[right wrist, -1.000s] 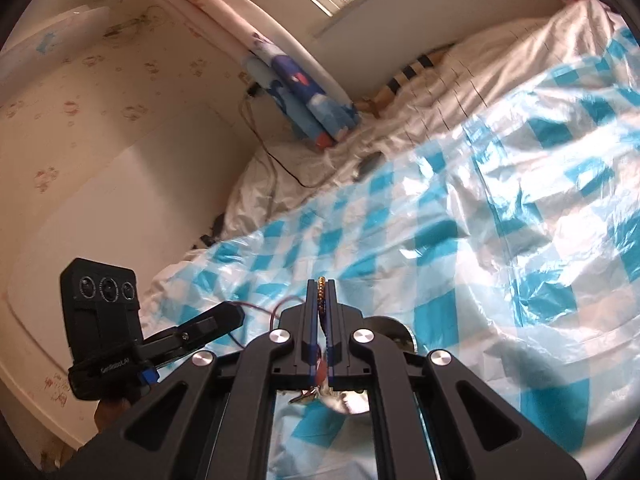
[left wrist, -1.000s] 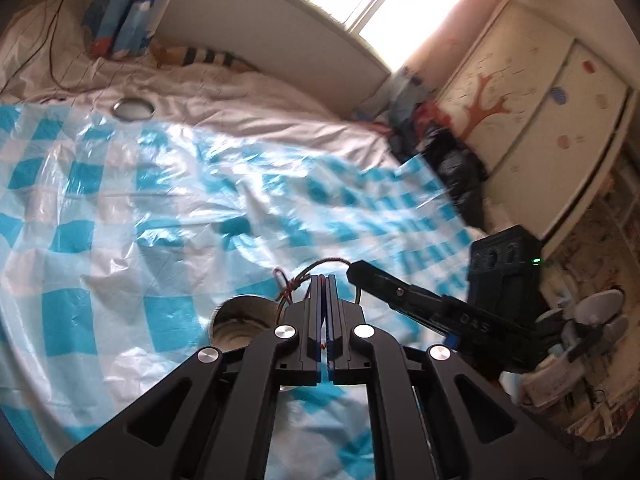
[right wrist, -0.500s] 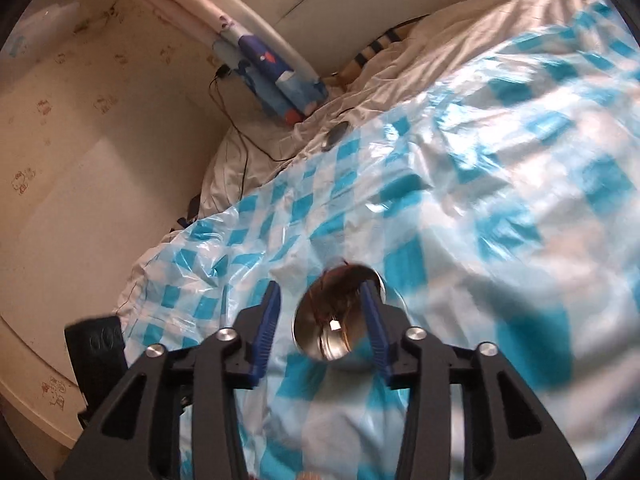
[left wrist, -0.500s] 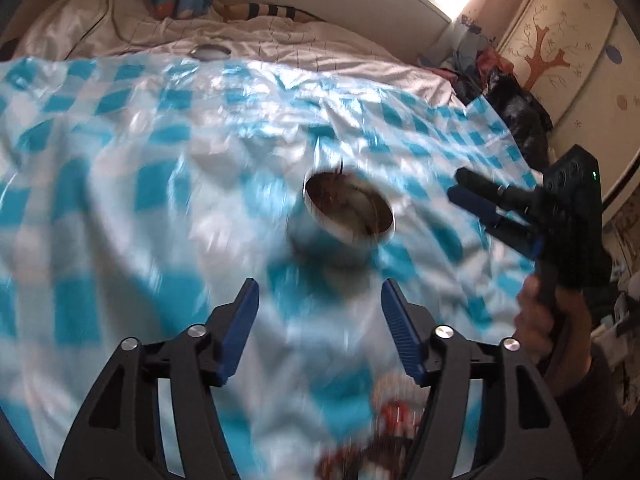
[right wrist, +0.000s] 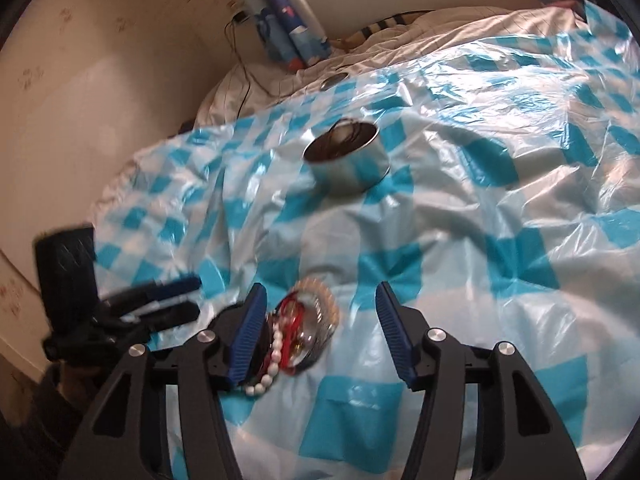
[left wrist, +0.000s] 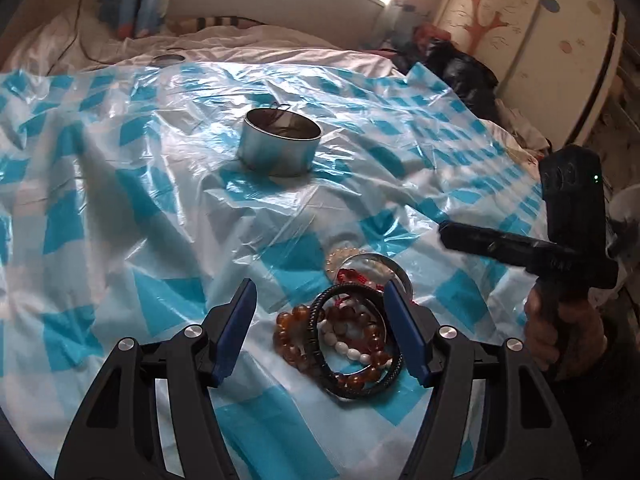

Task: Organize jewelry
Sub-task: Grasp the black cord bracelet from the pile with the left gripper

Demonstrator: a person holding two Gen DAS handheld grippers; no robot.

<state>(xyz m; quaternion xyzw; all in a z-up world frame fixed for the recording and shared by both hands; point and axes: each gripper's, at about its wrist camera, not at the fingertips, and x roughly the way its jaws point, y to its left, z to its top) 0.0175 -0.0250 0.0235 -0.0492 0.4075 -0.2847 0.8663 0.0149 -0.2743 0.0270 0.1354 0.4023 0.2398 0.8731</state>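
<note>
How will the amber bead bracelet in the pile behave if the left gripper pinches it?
Likely floppy: the amber bead bracelet lies draped in a loose curve. It may drag neighbours, since the black braided bracelet crosses it. Round glossy beads could slip from the open left gripper, and the plastic sheet looks slick.

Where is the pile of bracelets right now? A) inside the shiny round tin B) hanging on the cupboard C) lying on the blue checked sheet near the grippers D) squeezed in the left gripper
C: the pile of bracelets lies on the blue checked sheet between the open left gripper's fingers, apart from the shiny round tin farther back.
</note>
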